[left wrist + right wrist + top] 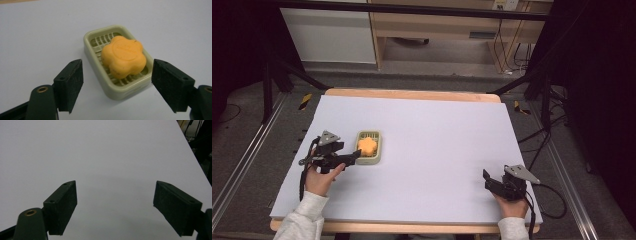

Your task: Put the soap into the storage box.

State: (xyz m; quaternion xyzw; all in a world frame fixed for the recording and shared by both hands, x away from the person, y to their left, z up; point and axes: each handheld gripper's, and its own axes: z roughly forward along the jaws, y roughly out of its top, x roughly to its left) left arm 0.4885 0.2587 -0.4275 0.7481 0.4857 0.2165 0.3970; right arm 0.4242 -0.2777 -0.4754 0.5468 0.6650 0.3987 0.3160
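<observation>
Left tool (116, 85) — jaws parted, gripping nothing — faces the soap dish (95, 56) at twelve o'clock, long axis toward eleven; right tool (492, 184) open, well apart.

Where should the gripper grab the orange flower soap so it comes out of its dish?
Probably by the soap's bumpy sides, coming from above: it stands higher than the dish rim, so the left gripper could pinch it there.
</observation>
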